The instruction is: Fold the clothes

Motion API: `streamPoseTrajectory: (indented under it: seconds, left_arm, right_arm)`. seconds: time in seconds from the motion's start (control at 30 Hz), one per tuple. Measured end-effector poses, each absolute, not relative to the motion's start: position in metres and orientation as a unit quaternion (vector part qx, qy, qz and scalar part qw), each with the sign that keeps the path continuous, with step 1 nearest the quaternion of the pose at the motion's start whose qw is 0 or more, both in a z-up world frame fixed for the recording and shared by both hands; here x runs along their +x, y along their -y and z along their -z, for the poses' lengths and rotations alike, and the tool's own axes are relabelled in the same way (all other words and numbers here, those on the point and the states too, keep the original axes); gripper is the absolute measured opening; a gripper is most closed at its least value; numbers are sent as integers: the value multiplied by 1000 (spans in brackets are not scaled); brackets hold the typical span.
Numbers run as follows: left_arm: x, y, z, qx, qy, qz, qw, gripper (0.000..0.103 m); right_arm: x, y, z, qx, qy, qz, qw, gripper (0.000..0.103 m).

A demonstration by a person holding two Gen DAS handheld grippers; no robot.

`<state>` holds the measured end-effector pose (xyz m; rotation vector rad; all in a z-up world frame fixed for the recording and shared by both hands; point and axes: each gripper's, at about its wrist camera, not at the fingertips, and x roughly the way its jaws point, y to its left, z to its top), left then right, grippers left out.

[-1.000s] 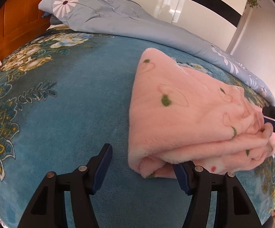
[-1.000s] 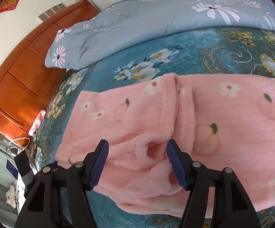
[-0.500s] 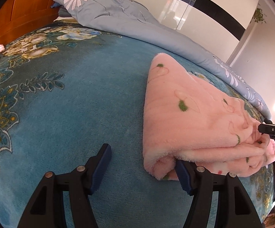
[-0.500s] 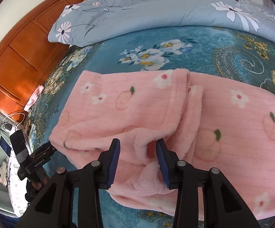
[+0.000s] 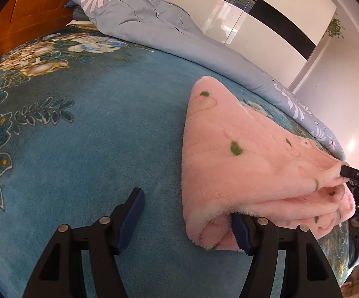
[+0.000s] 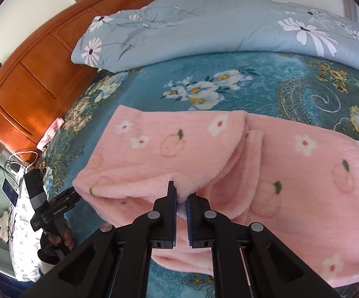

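- Pinching a fluffy fold of the pink pajamas (image 6: pixel 169 154), the right tongs (image 6: pixel 181 202) are now nearly closed on the cloth; a second ago they were wide apart around that same bump
- The left tongs (image 5: pixel 188 219) are wide, just like before, and hold nothing; one blue finger (image 5: pixel 239 228) is tucked under the near corner of the pajamas and the other (image 5: pixel 132 213) sits over the bare blue blanket (image 5: pixel 92 149)
- The pajamas lie on the blanket in soft layers, one part lapped over another, with the gray quilt (image 6: pixel 204 29) well behind them
- The pile is thick and lumpy, so the folding looks only partly done
- With the right side gripped, I think the cloth is ready to be lifted or pulled over, but the left side is loose and could sag
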<state>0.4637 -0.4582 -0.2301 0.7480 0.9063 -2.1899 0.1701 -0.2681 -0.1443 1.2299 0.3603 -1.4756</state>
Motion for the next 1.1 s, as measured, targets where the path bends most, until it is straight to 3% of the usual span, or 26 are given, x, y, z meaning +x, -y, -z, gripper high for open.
streamPoseTrajectory:
  seconds: [0.33,0.37,0.43,0.5,0.8,0.97,1.0,1.1]
  left_arm:
    - [467,457,233,274,-351,837,319,69]
    - [468,457,233,273,-352,837,318,70]
    - [468,457,233,272,-353,837,317,70]
    - [469,457,233,270,-355,838,315,70]
    - [477,460,232,251,-372,836,316,70]
    - [485,464,232,233,-387,833,320,70]
    - [486,464,232,229,-390,832,321,70]
    - [491,466,232,218,-399,830,323,70]
  right_arm:
    - [167,247,137,517,-113,636,561,9]
    - [167,246,133,513,-109,639,563,13]
    - [161,243,125,508,-91,649,559,40]
    - [149,239,126,519,-53,650,553,55]
    - [112,248,179,629,83,600,487,55]
    - [114,260,183,637,93,592,484,57]
    - [116,263,181,633,92,595,486,55]
    - [123,271,167,612,77,608,500,18]
